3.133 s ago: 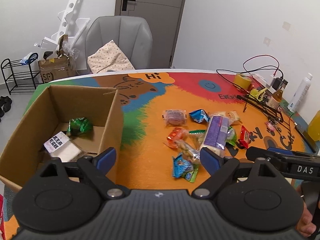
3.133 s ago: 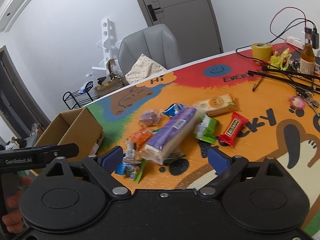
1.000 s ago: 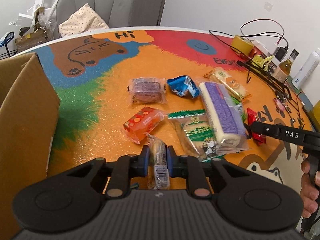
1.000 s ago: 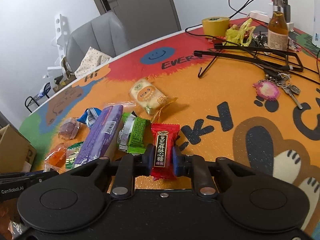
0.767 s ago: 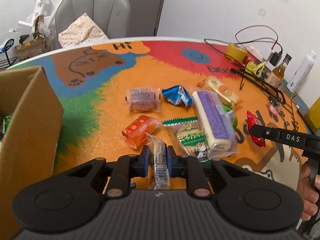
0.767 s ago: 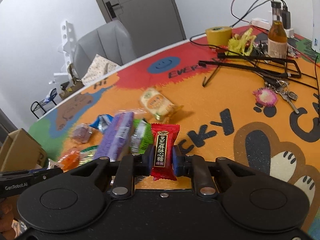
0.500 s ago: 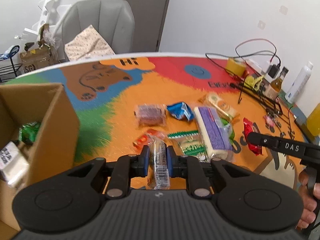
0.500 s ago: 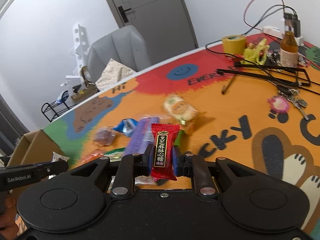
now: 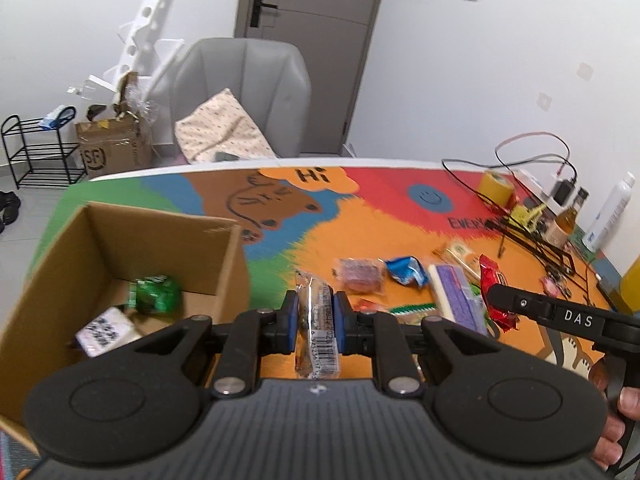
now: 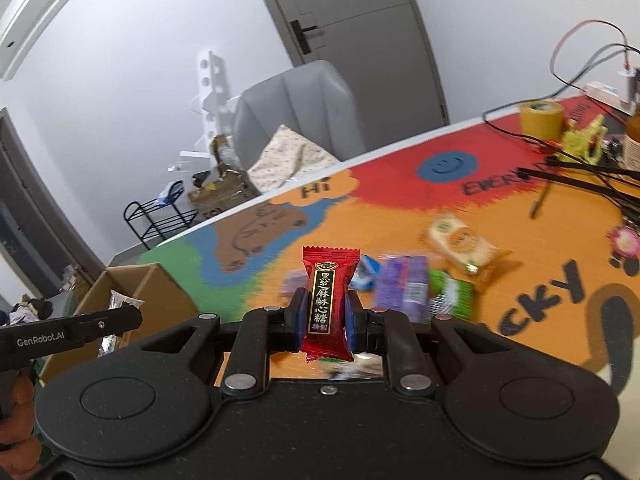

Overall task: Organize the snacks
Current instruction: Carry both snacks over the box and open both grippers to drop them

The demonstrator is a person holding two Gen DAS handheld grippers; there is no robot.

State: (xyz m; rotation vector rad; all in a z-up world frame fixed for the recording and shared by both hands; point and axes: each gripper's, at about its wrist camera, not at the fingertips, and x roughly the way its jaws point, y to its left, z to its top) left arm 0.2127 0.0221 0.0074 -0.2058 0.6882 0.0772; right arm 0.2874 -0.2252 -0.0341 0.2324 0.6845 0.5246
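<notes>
Got my left gripper (image 9: pixel 316 314) clamped on a clear-wrapped snack bar (image 9: pixel 316 320) and my right gripper (image 10: pixel 325 314) pinching a red candy (image 10: pixel 329 300), both above the colourful cartoon table mat (image 9: pixel 360 216). Cardboard box (image 9: pixel 100 236) sits left; grey chair (image 9: pixel 240 92) and door (image 9: pixel 312 40) behind.

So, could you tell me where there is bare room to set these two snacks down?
The cardboard box has bare floor along its far wall behind the green packet and white packet. The mat between box and snack pile is bare too. The cable corner is crowded.
</notes>
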